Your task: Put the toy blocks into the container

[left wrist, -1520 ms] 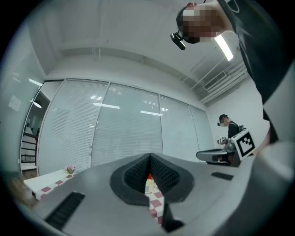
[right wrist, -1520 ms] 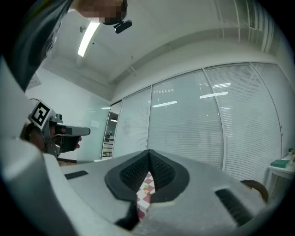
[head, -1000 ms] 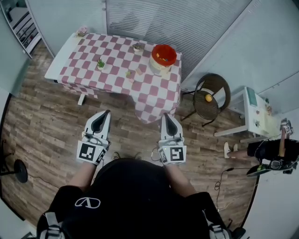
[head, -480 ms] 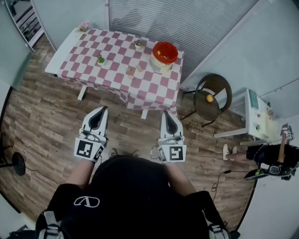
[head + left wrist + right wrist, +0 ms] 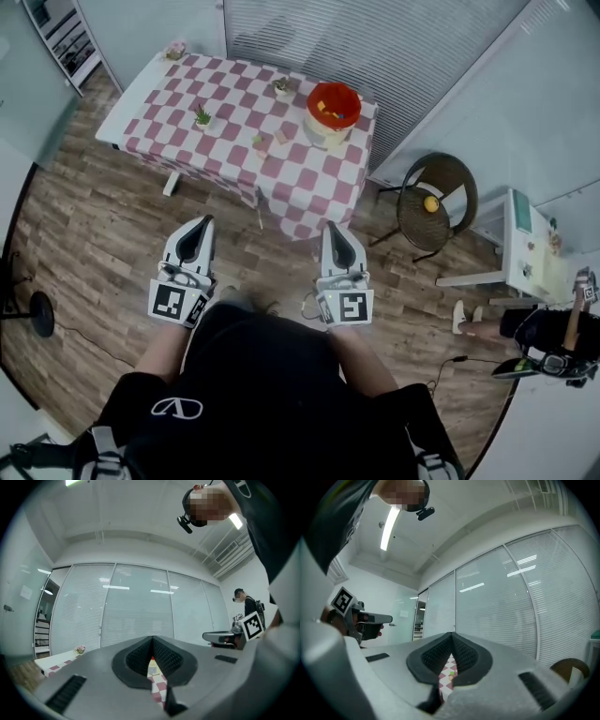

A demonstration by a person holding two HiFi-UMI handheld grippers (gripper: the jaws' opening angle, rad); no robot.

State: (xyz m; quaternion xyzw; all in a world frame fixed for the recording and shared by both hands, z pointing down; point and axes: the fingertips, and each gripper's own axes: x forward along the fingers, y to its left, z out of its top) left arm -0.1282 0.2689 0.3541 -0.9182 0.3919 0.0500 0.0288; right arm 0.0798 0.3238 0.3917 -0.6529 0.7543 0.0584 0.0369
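A red bowl-shaped container (image 5: 333, 103) stands on the far right part of a red-and-white checkered table (image 5: 309, 178). Two small toy blocks (image 5: 258, 142) (image 5: 280, 137) lie on the cloth to its left. My left gripper (image 5: 203, 222) and right gripper (image 5: 334, 228) hang side by side over the wooden floor, well short of the table. Both are shut with nothing held. In the left gripper view the pads (image 5: 140, 656) meet at their tip, and the checkered cloth shows through the slit below. The right gripper view shows its pads (image 5: 464, 654) closed the same way.
Two small potted plants (image 5: 202, 117) (image 5: 280, 88) and a pink item (image 5: 175, 48) also sit on the table. A round wicker chair (image 5: 455, 192) with an orange ball stands to the right, a white side table (image 5: 525, 248) beyond it. Another person (image 5: 553, 333) is at the far right.
The table has shifted slightly right in the head view and more floor shows at its left. Both grippers stay shut and level, side by side.
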